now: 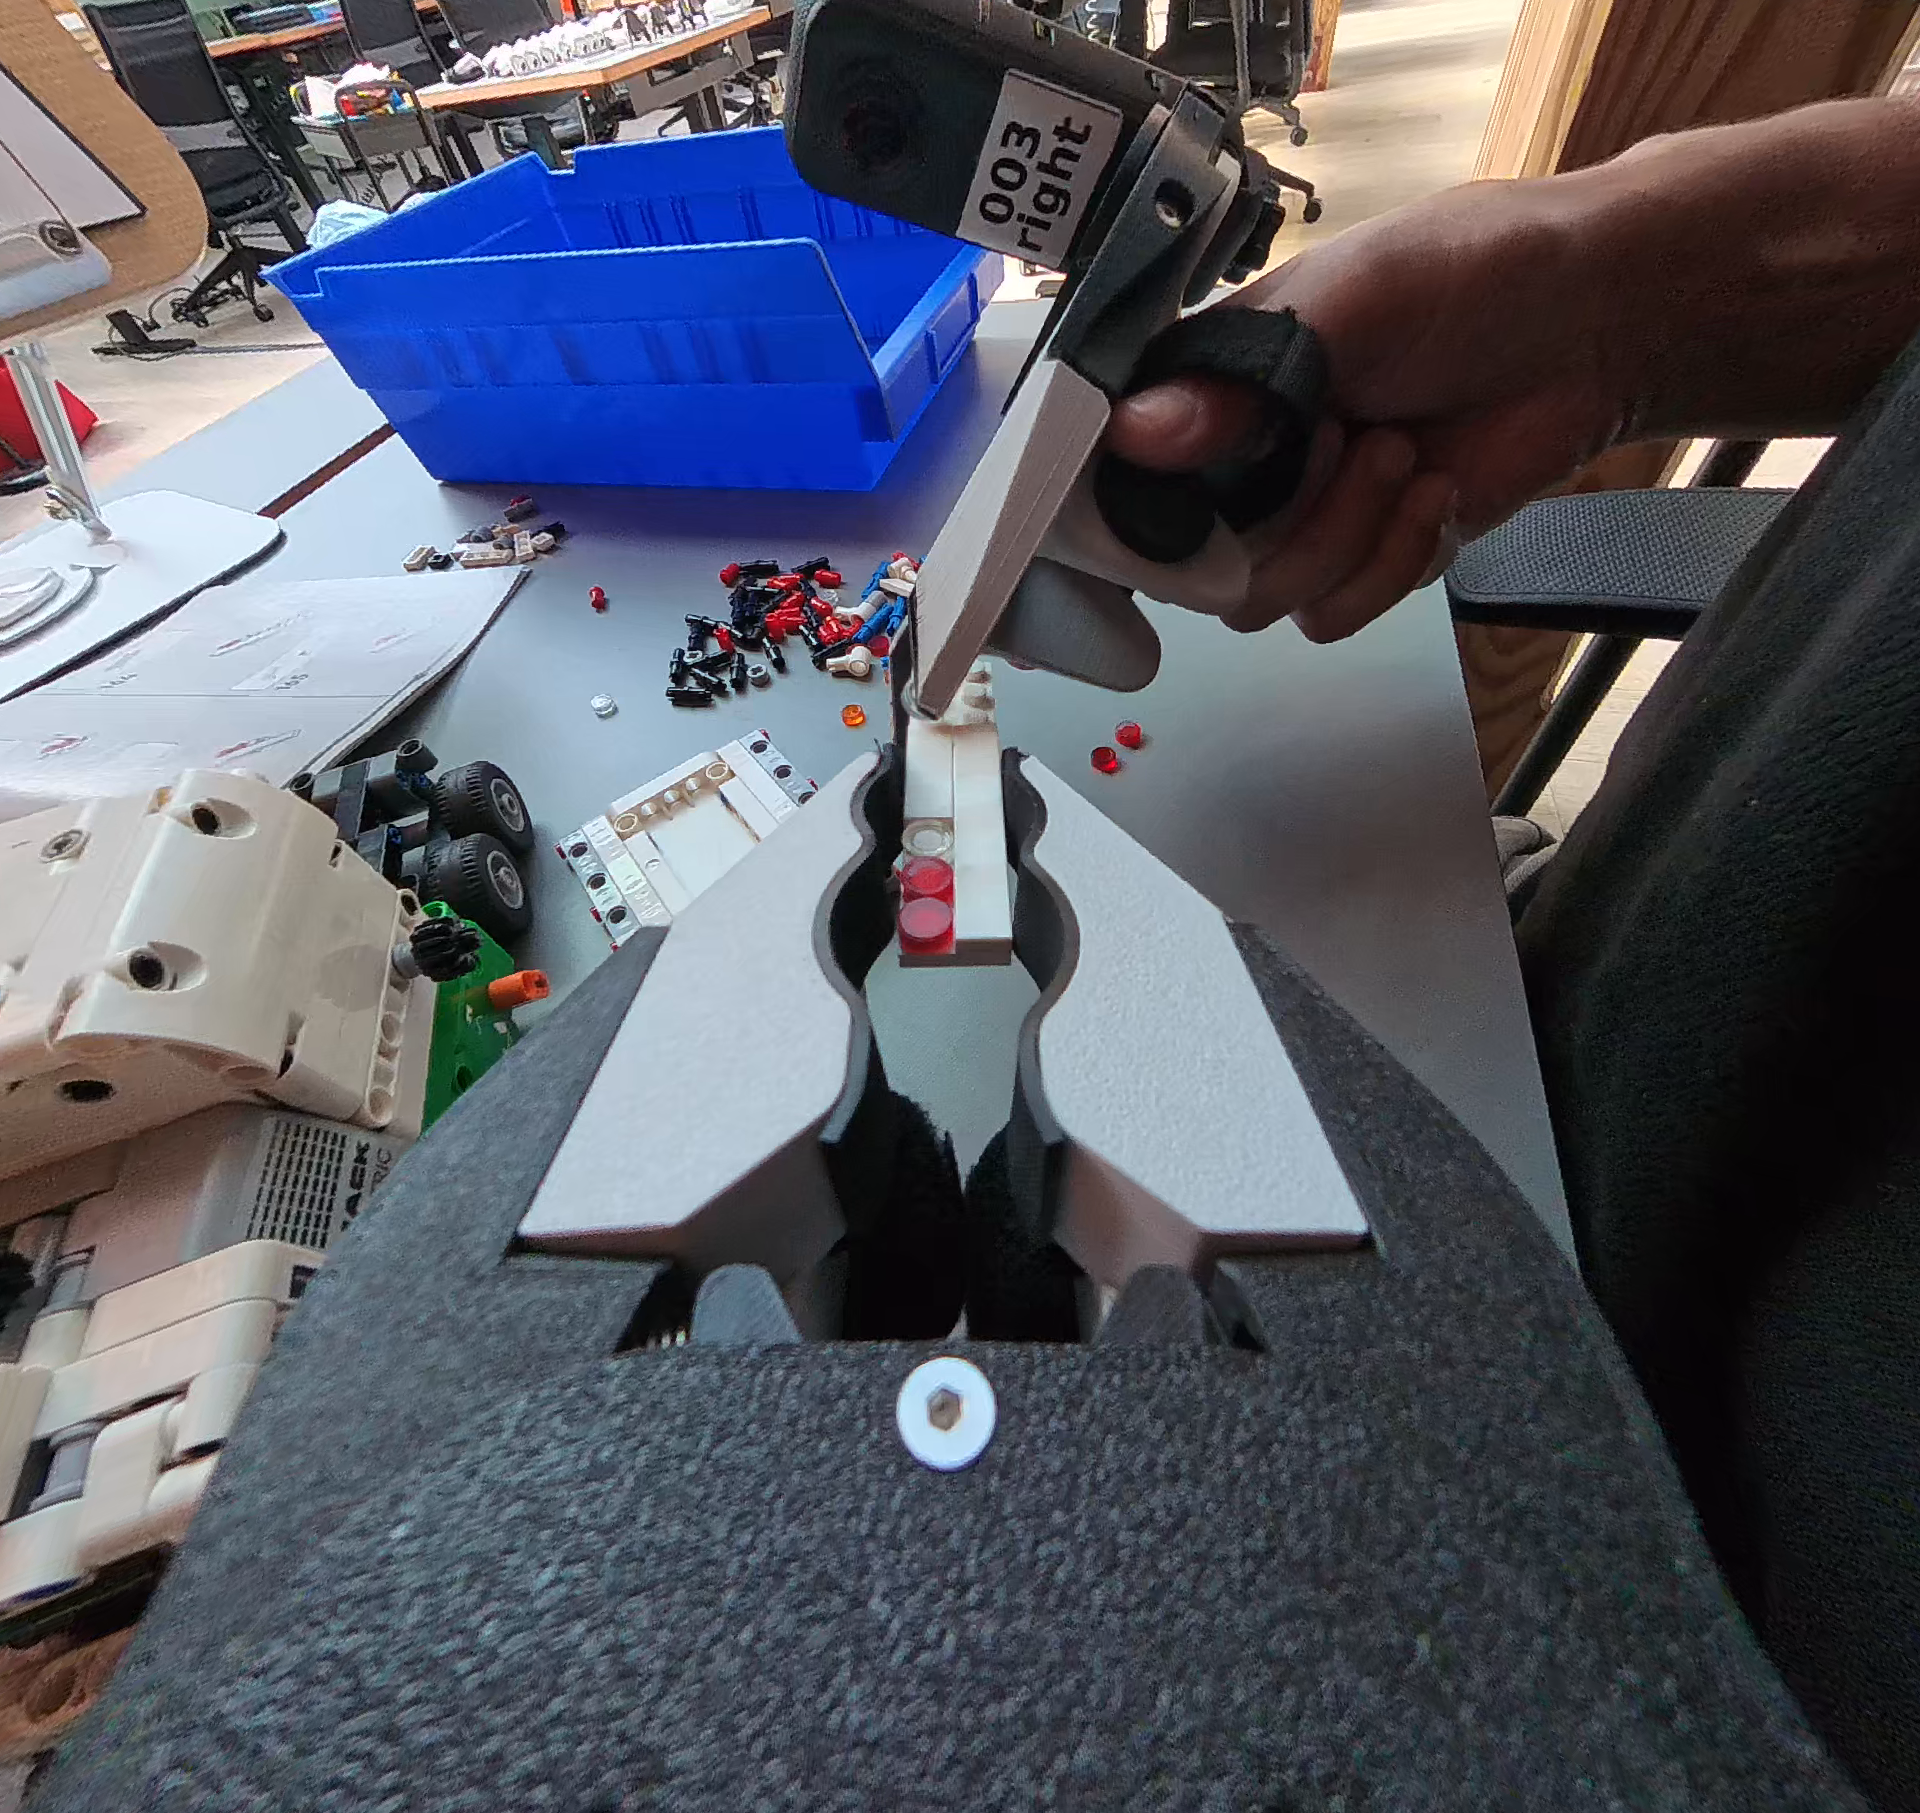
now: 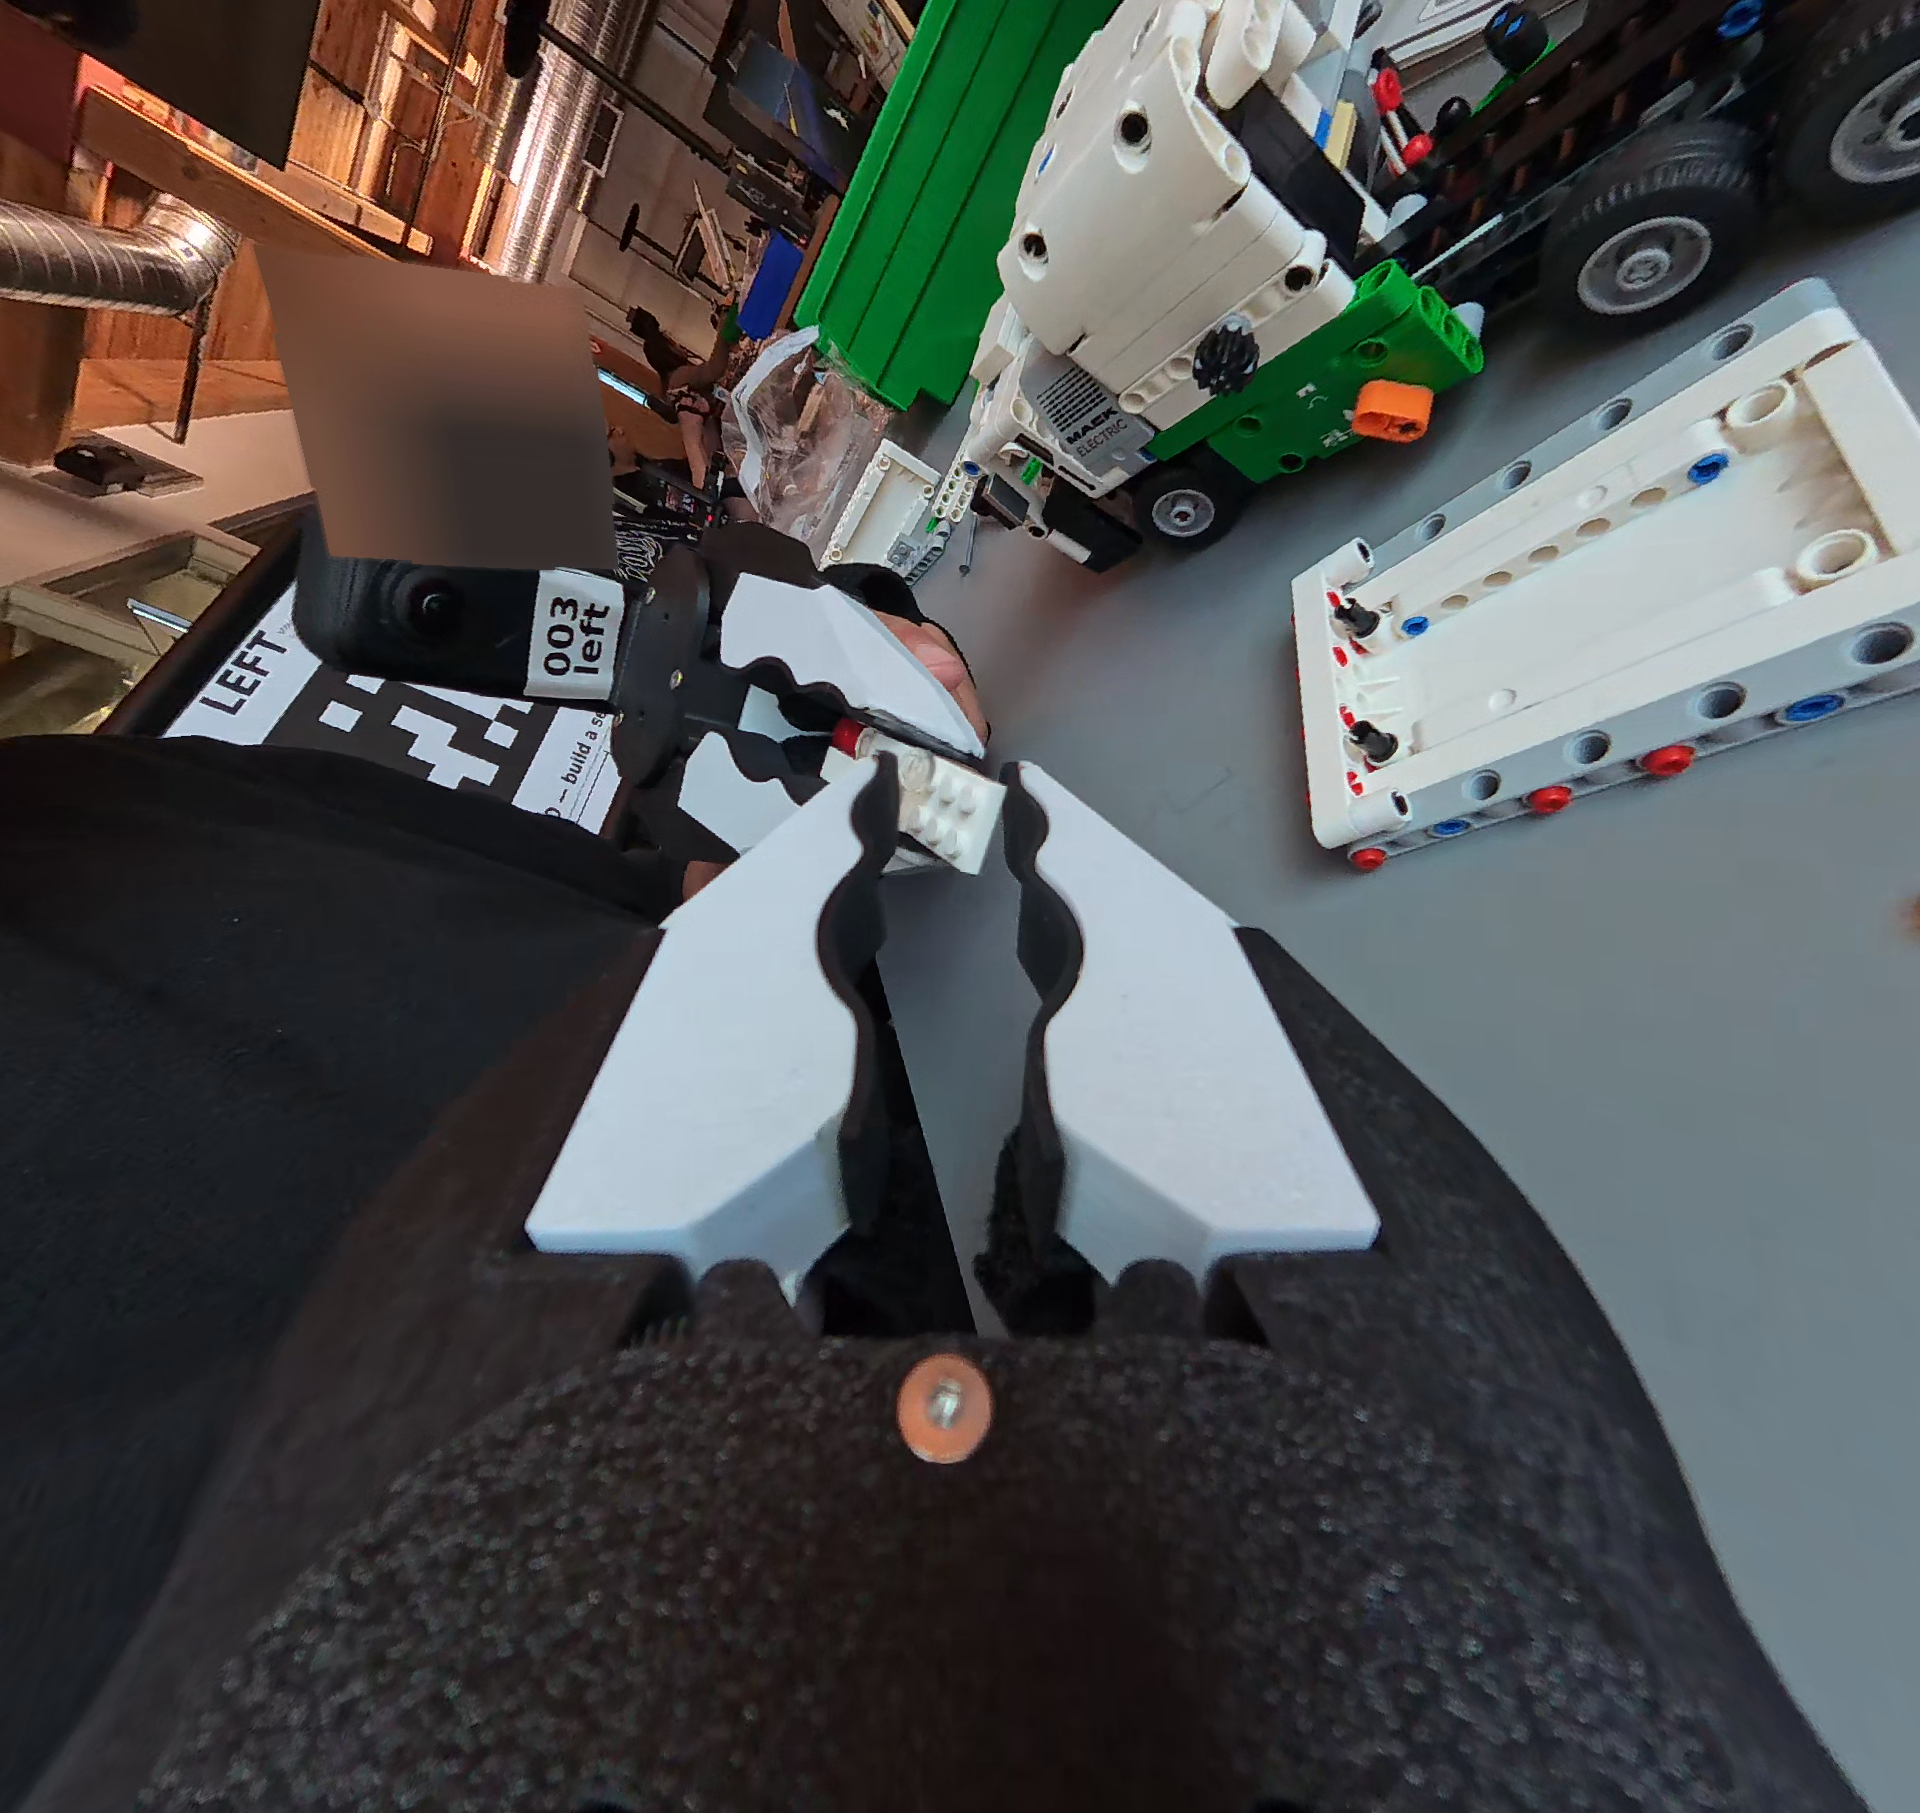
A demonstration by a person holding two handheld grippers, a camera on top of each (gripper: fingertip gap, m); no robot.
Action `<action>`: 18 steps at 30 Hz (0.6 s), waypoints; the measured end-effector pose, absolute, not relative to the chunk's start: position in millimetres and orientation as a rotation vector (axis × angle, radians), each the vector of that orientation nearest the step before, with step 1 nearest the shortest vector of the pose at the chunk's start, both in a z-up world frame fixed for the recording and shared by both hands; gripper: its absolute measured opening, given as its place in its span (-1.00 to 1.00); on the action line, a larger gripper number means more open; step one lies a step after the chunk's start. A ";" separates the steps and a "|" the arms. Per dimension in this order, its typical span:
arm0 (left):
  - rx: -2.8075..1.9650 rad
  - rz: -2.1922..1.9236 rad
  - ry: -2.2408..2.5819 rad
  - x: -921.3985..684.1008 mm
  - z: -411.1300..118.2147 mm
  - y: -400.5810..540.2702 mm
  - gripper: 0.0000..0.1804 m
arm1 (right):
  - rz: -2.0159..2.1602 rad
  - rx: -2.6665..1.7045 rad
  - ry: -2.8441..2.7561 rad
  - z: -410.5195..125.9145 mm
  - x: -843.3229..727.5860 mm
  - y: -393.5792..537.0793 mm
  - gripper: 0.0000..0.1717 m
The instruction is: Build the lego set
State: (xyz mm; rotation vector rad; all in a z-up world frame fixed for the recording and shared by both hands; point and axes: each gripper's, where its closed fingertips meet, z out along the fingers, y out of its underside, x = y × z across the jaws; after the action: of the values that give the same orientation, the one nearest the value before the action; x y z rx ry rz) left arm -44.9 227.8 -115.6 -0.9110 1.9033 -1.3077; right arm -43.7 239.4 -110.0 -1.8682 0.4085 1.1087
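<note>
A blue bin (image 1: 644, 309) stands at the table's (image 1: 1299, 828) far edge. The left gripper (image 1: 951, 776) clamps a white brick assembly (image 1: 961, 870) bearing red studs. The right gripper (image 2: 940, 787) pinches a small clear round piece (image 1: 912, 701) at the assembly's far end.

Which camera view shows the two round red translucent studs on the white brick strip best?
The left wrist view: both red studs face the camera on the white brick strip between the fingers. The right wrist view shows only one red edge.

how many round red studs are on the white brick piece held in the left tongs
2, both side by side at the near end of the white brick piece: one, one. Others may be hidden.
</note>
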 end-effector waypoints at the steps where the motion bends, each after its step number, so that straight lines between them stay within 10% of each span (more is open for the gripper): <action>1: -0.908 -1.312 1.905 -45.2 -115.3 227.2 -0.81 | 1.107 -1.867 0.406 -110.0 -42.9 238.7 -0.81; 18: -0.920 -1.338 1.939 -46.8 -119.6 223.7 -0.82 | 0.979 -1.852 0.299 -102.7 -29.7 231.1 -0.98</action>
State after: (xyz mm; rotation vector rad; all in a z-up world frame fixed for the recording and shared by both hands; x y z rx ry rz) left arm -46.8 223.7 -119.6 -0.9203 1.9393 -1.3384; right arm -29.7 231.1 -102.7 -1.8520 0.2991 0.9786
